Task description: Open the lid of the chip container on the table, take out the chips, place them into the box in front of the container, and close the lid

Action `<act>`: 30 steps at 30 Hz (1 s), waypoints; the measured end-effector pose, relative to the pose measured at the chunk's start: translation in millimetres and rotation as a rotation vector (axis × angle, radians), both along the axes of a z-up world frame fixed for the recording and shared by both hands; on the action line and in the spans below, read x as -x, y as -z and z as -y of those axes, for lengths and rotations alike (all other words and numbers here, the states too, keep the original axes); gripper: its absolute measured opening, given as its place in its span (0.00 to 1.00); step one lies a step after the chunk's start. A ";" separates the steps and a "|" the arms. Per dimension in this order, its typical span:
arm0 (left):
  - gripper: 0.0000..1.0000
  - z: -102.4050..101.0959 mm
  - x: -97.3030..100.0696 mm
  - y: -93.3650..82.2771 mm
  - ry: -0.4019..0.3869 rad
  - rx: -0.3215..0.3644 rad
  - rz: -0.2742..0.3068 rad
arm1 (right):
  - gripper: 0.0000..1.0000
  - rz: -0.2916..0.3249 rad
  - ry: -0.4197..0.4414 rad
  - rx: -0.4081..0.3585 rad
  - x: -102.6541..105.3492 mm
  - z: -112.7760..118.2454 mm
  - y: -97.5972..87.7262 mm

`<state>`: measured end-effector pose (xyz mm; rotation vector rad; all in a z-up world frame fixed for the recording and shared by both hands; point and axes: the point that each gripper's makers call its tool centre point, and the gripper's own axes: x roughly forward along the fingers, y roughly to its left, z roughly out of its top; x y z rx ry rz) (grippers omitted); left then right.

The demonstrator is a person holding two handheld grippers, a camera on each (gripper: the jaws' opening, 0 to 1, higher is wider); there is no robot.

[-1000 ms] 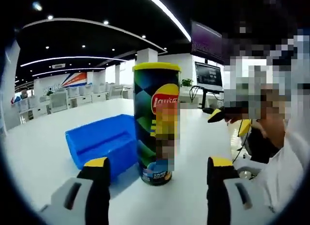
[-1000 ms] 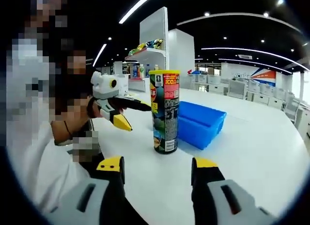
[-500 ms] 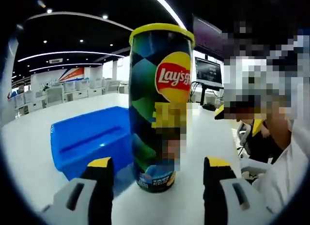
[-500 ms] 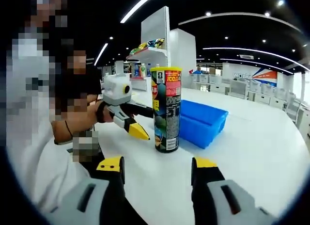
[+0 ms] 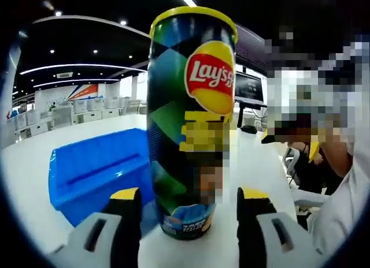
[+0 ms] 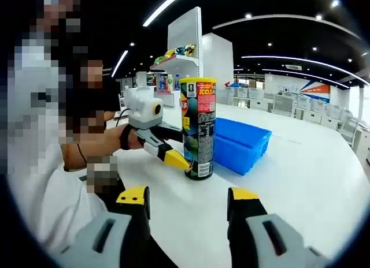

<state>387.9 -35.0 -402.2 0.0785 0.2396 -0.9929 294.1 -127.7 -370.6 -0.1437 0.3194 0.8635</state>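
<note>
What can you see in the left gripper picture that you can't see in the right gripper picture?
The left gripper view looks at the front of the chip can, with the red Lay's logo, between its own open jaws; monitors stand behind. The right gripper view looks at the can's printed back label, the left gripper reaching its base, and a shelf of colourful items. Both have the can standing upright with its yellow lid on, the blue box beside it, and the white table.

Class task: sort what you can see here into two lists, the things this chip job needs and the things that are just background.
Needed:
chip container, with yellow lid on
blue box
left gripper
right gripper

Background:
white table
monitor
shelf of goods
</note>
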 end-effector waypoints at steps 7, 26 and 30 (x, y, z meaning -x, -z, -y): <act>0.63 5.8 -3.2 6.7 0.010 -0.017 0.024 | 0.53 -0.002 -0.012 0.002 -0.1 -3.4 1.7; 0.48 7.2 -6.7 12.1 0.026 -0.017 0.072 | 0.51 -0.024 -0.017 0.021 0.4 -3.3 11.5; 0.48 6.8 -7.1 11.4 0.029 -0.005 0.072 | 0.51 -0.024 -0.013 0.021 -0.3 -2.6 12.0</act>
